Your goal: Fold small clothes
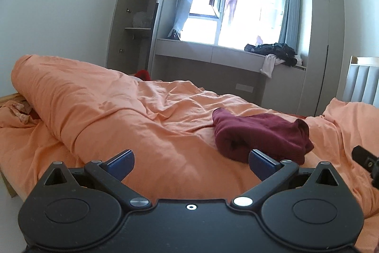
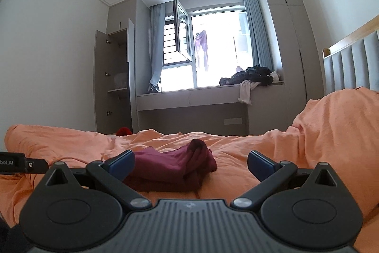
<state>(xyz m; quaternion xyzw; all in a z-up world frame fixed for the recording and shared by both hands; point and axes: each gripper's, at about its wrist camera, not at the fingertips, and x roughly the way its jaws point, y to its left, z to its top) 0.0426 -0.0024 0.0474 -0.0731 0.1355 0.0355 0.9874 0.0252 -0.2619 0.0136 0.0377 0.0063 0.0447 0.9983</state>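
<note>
A dark red garment (image 1: pixel 260 132) lies bunched and partly folded on the orange duvet (image 1: pixel 118 110). My left gripper (image 1: pixel 191 164) is open, low over the duvet, with the garment just ahead of its right finger. In the right wrist view the same garment (image 2: pixel 175 167) lies just ahead, toward the left finger. My right gripper (image 2: pixel 190 164) is open with nothing between its fingers. Part of the right gripper (image 1: pixel 366 160) shows at the left view's right edge, and part of the left gripper (image 2: pixel 14 163) at the right view's left edge.
The duvet is rolled into a thick ridge (image 1: pixel 59 87) at the left. A pillow (image 2: pixel 331 125) rises at the right by the padded headboard (image 2: pixel 350 63). Across the room are a window ledge with a pile of dark clothes (image 1: pixel 272 51) and an open wardrobe (image 1: pixel 139 16).
</note>
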